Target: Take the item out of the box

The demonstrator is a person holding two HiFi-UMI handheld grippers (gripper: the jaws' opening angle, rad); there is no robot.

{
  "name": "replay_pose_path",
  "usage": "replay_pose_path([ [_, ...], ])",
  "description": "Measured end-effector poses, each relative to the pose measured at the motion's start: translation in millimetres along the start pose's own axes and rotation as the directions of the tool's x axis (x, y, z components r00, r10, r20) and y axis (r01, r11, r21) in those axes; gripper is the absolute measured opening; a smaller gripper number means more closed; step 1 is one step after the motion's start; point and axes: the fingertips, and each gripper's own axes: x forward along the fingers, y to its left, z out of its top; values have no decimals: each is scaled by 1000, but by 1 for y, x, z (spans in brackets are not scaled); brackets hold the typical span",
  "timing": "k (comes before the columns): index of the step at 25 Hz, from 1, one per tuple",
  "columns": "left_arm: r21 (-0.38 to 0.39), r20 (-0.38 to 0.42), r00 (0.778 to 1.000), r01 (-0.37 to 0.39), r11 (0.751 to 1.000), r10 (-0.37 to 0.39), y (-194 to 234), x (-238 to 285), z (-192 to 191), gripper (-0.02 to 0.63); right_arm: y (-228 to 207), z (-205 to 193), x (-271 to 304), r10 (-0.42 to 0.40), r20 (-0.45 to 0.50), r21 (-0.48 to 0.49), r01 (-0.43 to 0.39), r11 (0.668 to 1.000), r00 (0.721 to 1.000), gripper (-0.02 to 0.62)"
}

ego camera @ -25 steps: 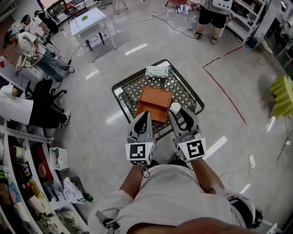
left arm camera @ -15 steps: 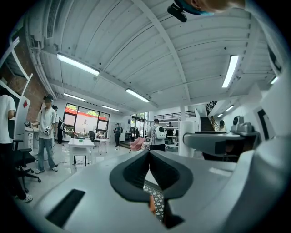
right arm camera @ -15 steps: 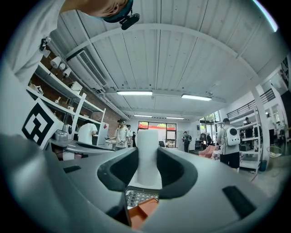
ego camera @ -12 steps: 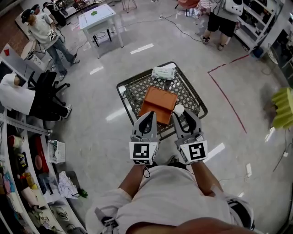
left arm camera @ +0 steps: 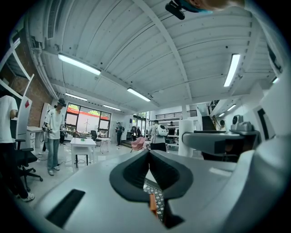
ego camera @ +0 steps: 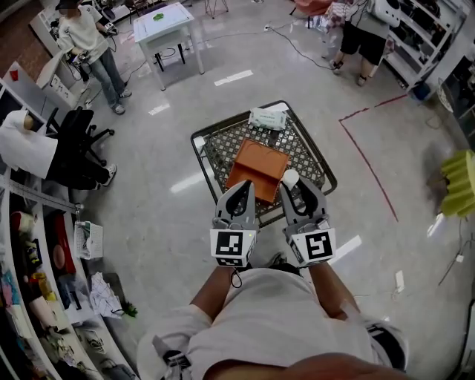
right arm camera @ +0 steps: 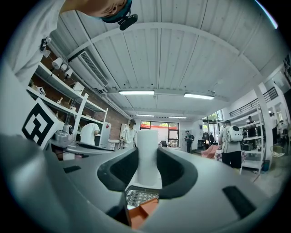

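An open orange box (ego camera: 256,168) lies on a small patterned table (ego camera: 217,148) with a dark rim. My right gripper (ego camera: 294,185) is shut on a white cylinder (ego camera: 289,178), held upright over the box's near right corner. In the right gripper view the white cylinder (right arm camera: 147,141) stands between the pads of the right gripper (right arm camera: 147,155), with the orange box (right arm camera: 140,215) below. My left gripper (ego camera: 240,188) hovers over the box's near left edge, shut and empty. In the left gripper view the left gripper (left arm camera: 148,155) has its jaws together, with a sliver of orange box (left arm camera: 152,207) beneath.
A white packet (ego camera: 267,119) lies at the table's far edge. A white side table (ego camera: 165,22) stands at the back left, an office chair (ego camera: 74,141) and shelving at the left. People stand at the top left and top right. A red floor line (ego camera: 367,159) runs at the right.
The head view has shifted slightly, so the room has slid in the frame. Both grippers stay over the box's near edge, the right one still holding the white cylinder.
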Motion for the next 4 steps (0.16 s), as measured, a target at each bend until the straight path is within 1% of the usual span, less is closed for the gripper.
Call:
replay_pose_path([
  [4,-1,-5,1000,-5,1000,5,0,0,-4,9,-3,-5,-3,-5,-6,5,5,1000,1000,123],
])
